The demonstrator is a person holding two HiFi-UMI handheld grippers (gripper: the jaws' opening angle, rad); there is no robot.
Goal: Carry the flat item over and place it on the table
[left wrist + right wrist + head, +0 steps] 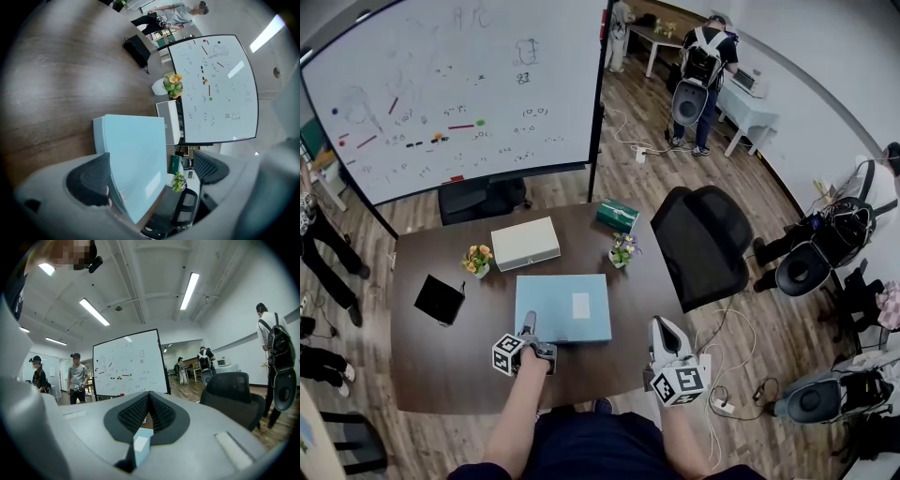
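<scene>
A flat light-blue box (563, 307) lies on the dark wooden table (441, 361), near its front middle. My left gripper (528, 328) is at the box's near edge with its jaws spread wide. In the left gripper view the box (136, 150) runs between the two black pads (89, 180), its edge close beside one pad, and neither pad presses on it. My right gripper (661, 330) hovers off the table's right front corner, clear of the box. In its own view the right gripper (149, 411) has its pads together with nothing between them.
Behind the blue box stand a white box (525, 243), two small flower pots (476, 260) (623, 249) and a green tissue box (617, 215). A black tablet (440, 299) lies at the left. A black office chair (703, 239) stands at the table's right, a whiteboard (459, 84) behind it.
</scene>
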